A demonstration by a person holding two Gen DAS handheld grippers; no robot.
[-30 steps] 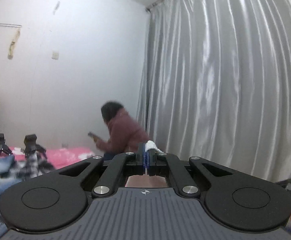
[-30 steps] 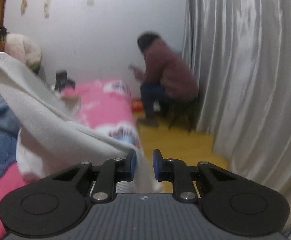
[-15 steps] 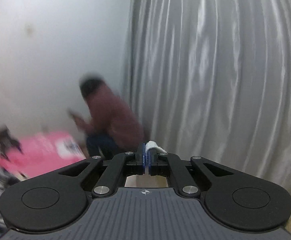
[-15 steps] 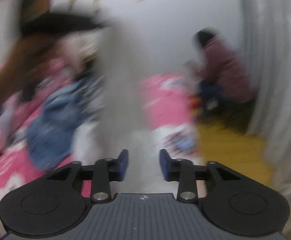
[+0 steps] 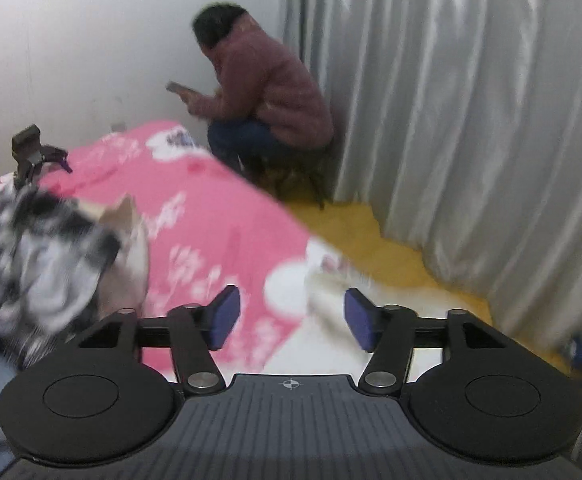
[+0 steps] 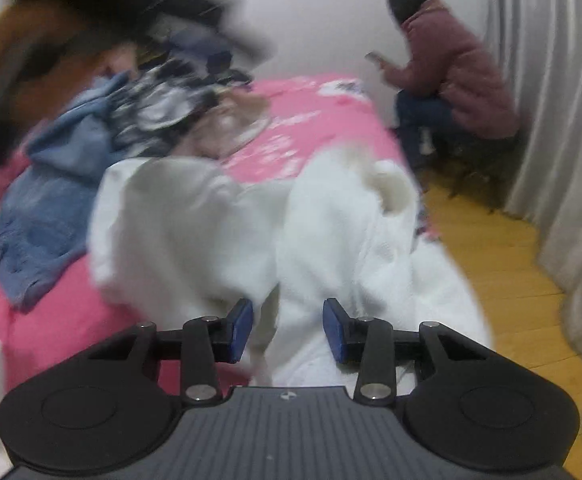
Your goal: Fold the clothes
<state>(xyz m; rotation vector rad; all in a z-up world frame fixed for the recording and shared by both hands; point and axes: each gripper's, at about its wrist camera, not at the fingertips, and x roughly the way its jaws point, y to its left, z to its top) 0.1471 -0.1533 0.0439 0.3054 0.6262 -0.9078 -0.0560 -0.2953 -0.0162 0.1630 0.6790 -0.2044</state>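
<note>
Lying in rumpled folds on the near corner of the pink bedspread, the white garment spreads from the bed's edge toward its middle, one thick fold running up between the right gripper's blue pads. Those pads stand apart with cloth seen in the gap, but neither visibly presses on it, so the garment looks released rather than grasped. In the left wrist view the left gripper hangs over the same bedspread, its jaws opening wide with only pink cover and a blurred white edge of the garment showing between and beyond them; nothing is gripped. Farther up the bed a blue denim piece lies beside the white one, and past it a black-and-white patterned garment sits in a heap with a beige one. At the far end of the bed a person in a maroon jacket crouches near grey curtains, above yellow wooden flooring.
</note>
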